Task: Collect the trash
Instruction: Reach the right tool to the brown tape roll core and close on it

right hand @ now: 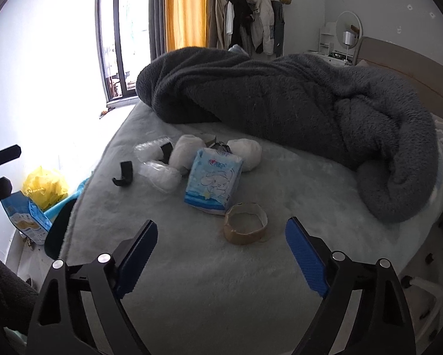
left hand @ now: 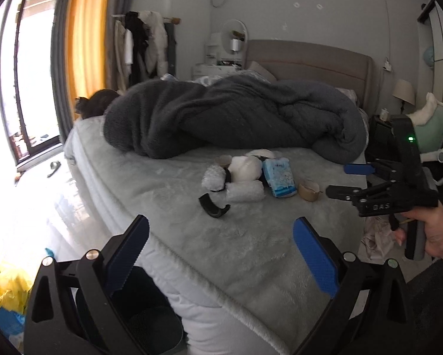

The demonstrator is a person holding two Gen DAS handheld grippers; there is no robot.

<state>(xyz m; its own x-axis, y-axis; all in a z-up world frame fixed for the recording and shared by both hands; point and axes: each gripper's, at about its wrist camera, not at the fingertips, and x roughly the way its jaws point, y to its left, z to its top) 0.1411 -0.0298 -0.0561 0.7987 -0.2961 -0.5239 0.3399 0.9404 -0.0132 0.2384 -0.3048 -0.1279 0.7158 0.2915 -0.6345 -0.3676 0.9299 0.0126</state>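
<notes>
Trash lies in a cluster on the pale bed [left hand: 251,251]: a blue-white tissue pack [left hand: 279,179] [right hand: 214,182], a brown tape roll [left hand: 309,190] [right hand: 245,224], white crumpled wads [left hand: 245,168] [right hand: 186,151], clear plastic wrappers [left hand: 245,192] [right hand: 160,173] and a black curved piece [left hand: 214,205] [right hand: 123,174]. My left gripper [left hand: 221,254] is open and empty over the bed's near corner. My right gripper [right hand: 221,251] is open and empty, just short of the tape roll; it also shows in the left wrist view [left hand: 337,180].
A dark grey blanket [left hand: 236,118] [right hand: 295,103] is heaped behind the trash. A dark bin [left hand: 150,325] stands below the bed corner. A yellow bag [left hand: 5,284] [right hand: 45,185] and a blue package [right hand: 26,216] lie on the floor. A window is at left.
</notes>
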